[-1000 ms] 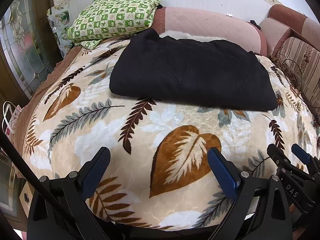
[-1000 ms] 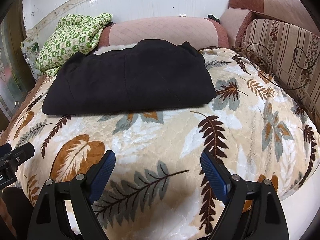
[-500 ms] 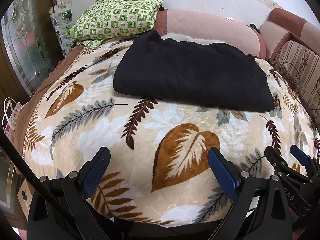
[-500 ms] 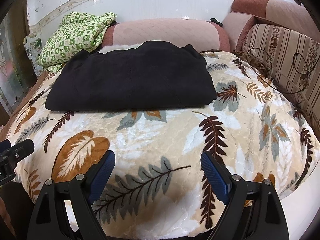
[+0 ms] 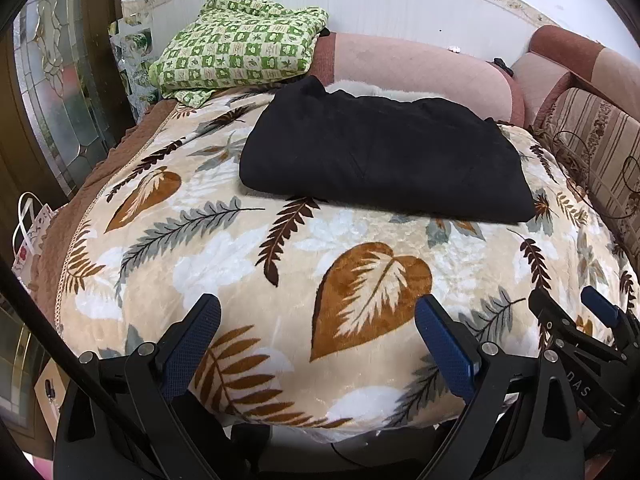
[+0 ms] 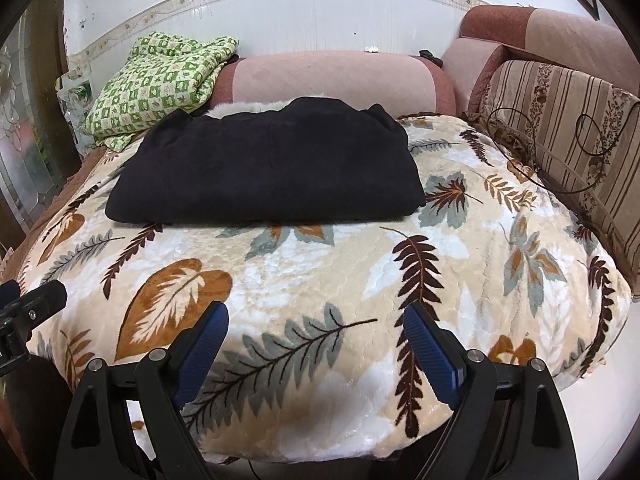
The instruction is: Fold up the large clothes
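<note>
A folded black garment (image 5: 384,160) is lying on the far part of a leaf-patterned blanket (image 5: 248,264), while the left gripper (image 5: 320,336) and right gripper (image 6: 316,340) are being held near its front edge, jaws spread, empty.

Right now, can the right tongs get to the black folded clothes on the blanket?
Probably yes. The right tongs are open and empty, and only bare leaf-print blanket lies between them and the black folded clothes. Nothing blocks the way.
</note>
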